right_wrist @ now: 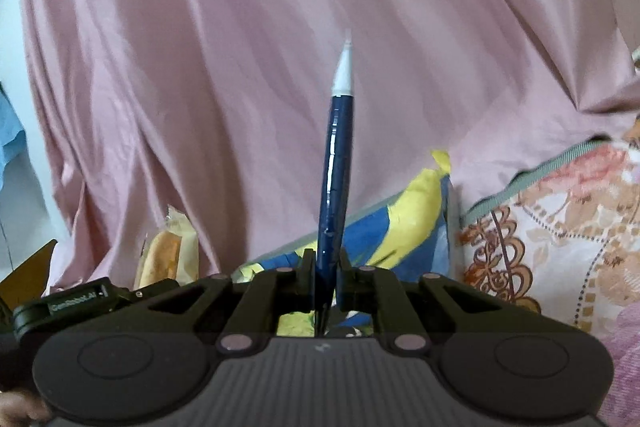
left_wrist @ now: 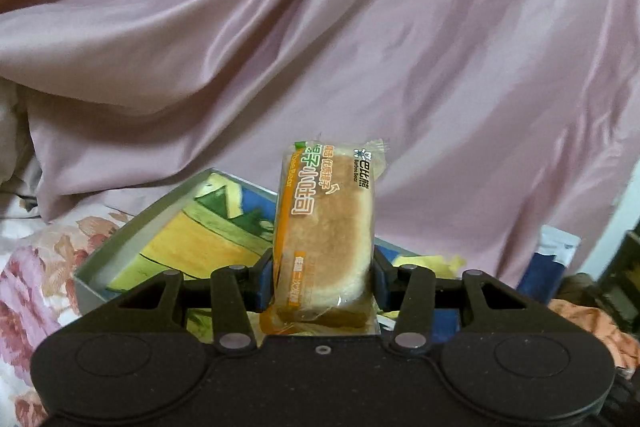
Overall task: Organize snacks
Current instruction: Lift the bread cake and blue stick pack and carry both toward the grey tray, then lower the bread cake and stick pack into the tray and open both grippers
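Observation:
My left gripper (left_wrist: 323, 267) is shut on a wrapped bread snack (left_wrist: 326, 227) in a clear packet with orange and green print, held upright above a shallow box (left_wrist: 120, 247) with a yellow, blue and green picture inside. My right gripper (right_wrist: 325, 279) is shut on a thin dark-blue snack packet (right_wrist: 336, 163) with a white top end, seen edge-on and standing upright. The same box (right_wrist: 400, 223) lies just beyond the right gripper. In the right wrist view the bread snack (right_wrist: 166, 259) and the left gripper's black body (right_wrist: 80, 301) appear at lower left.
A pink satin sheet (left_wrist: 360, 27) fills the background in both views. Floral bedding (right_wrist: 560, 227) lies to the right of the box, and floral bedding (left_wrist: 32, 267) also lies to its left. The blue packet (left_wrist: 548, 259) shows at right in the left wrist view.

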The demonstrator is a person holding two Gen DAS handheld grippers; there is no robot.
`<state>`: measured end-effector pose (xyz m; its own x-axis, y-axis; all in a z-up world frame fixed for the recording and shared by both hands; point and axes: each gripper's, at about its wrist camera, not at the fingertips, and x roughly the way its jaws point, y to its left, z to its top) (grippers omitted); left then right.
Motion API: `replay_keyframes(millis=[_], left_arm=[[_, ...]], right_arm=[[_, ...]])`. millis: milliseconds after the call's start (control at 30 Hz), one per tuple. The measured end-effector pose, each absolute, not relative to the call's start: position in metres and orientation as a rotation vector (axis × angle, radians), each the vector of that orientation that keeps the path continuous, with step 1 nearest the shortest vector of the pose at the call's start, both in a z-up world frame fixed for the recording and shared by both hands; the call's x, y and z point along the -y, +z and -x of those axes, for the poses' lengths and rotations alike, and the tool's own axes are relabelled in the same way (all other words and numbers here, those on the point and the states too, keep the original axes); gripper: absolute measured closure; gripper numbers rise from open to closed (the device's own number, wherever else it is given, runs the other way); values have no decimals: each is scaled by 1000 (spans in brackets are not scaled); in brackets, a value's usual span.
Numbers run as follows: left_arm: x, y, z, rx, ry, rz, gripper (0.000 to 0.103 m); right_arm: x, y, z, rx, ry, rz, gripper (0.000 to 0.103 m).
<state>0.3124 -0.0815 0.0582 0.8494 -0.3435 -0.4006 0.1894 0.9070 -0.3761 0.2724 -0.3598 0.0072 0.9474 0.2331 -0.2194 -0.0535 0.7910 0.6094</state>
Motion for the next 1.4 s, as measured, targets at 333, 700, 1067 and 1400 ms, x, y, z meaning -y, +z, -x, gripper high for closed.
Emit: replay_keyframes(millis=[333,700,1067,1400], left_arm=[[90,28,-317,-557,-266,289,54],[93,18,-301,-593,-274,270,54],[100,23,-305,-618,-271,202,53],[88,37,-301,-619,-216,283,19]], right_arm=[[347,10,-283,-436,197,-529,92],[336,15,-286,-667,254,-448,90],[330,23,-276,-683,249,-400,86],[308,48,-260,-586,241,-237,17]])
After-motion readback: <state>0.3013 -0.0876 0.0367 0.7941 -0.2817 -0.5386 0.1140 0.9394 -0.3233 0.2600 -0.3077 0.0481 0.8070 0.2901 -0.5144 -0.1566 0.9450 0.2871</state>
